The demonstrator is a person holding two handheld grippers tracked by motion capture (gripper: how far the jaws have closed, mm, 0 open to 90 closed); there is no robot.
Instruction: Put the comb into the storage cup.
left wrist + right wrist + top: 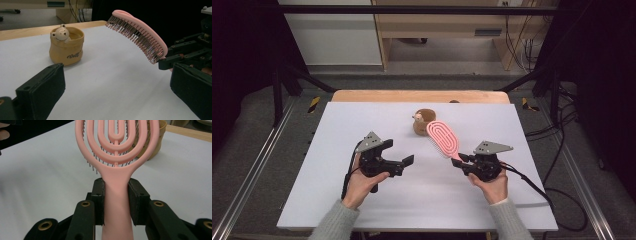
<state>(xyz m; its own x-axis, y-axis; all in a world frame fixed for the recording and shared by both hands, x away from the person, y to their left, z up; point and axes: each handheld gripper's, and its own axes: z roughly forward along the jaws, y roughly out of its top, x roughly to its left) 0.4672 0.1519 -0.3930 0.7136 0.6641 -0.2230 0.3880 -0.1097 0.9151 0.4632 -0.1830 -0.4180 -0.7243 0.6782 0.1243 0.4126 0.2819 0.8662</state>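
Toward the far middle of the white table top (362, 200): a small tan, soft-sided pot with a rolled rim (66, 46), upright, dark lettering on its side. At its rim, a little cream bear head (60, 33), peeping over the edge; whatever else lies inside, hidden.

Right gripper (116, 195), black, in the person's right hand (490, 182): jaws closed onto the handle of a pink plastic vented hairbrush with concentric oval loops (117, 147), one pad pressed to each side of the handle just under the brush head. Head raised off the table, slanting up and away toward the pot, bristles facing downward. In the high view, brush head (443, 138) just beside the pot (422, 122), overlapping its near right edge; touching or apart, impossible to tell from there.

Left gripper (398, 152), in the person's left hand (362, 185): jaws spread wide, nothing between them, no contact with brush or pot, aimed across the table toward the right gripper.

From the left gripper view: side profile of the brush (137, 32), curved back, rows of dark bristles with pale tips, clear air between bristles and table, pot well off to one side. From the right gripper view: back of the loops face on, pot partly visible through and behind them. From the high view: grey sleeves at the bottom edge, cables trailing from both grippers.
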